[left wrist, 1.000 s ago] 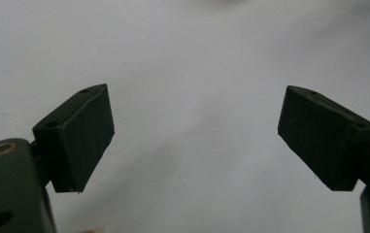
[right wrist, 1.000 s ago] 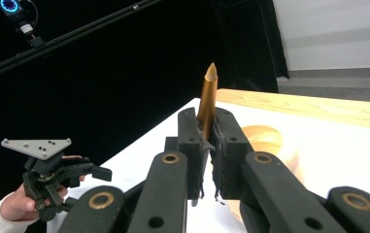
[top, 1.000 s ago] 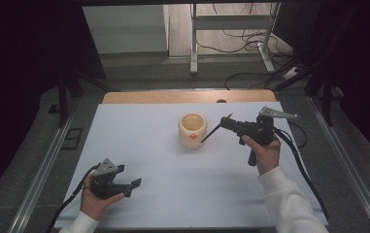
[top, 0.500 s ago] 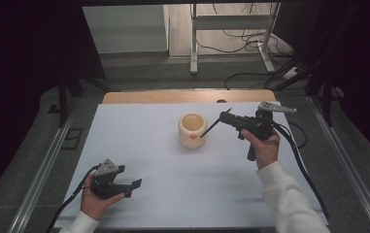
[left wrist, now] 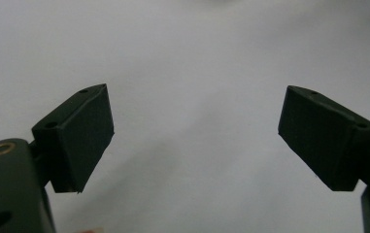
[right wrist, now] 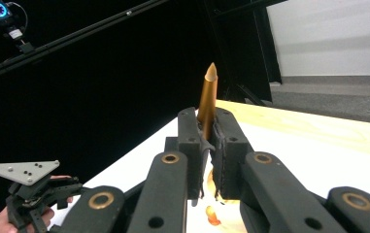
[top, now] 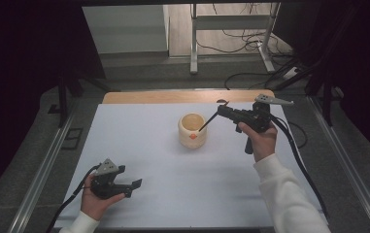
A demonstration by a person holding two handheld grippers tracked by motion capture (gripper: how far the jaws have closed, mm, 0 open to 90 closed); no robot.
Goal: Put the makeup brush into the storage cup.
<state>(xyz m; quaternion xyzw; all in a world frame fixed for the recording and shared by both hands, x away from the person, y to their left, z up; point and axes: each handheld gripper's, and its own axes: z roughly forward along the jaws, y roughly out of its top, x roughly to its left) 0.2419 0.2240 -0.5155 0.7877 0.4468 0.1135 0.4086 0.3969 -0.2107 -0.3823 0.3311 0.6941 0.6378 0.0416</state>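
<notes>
Right gripper jaws clench a golden pencil above the cup; left gripper, jaws released, near the desk's front-left corner.

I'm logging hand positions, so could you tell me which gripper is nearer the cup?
Right. The right gripper is just beside the cup, holding a pen whose lower end reaches the cup's rim. The left gripper sits open near the table's front left corner, well away.
</notes>
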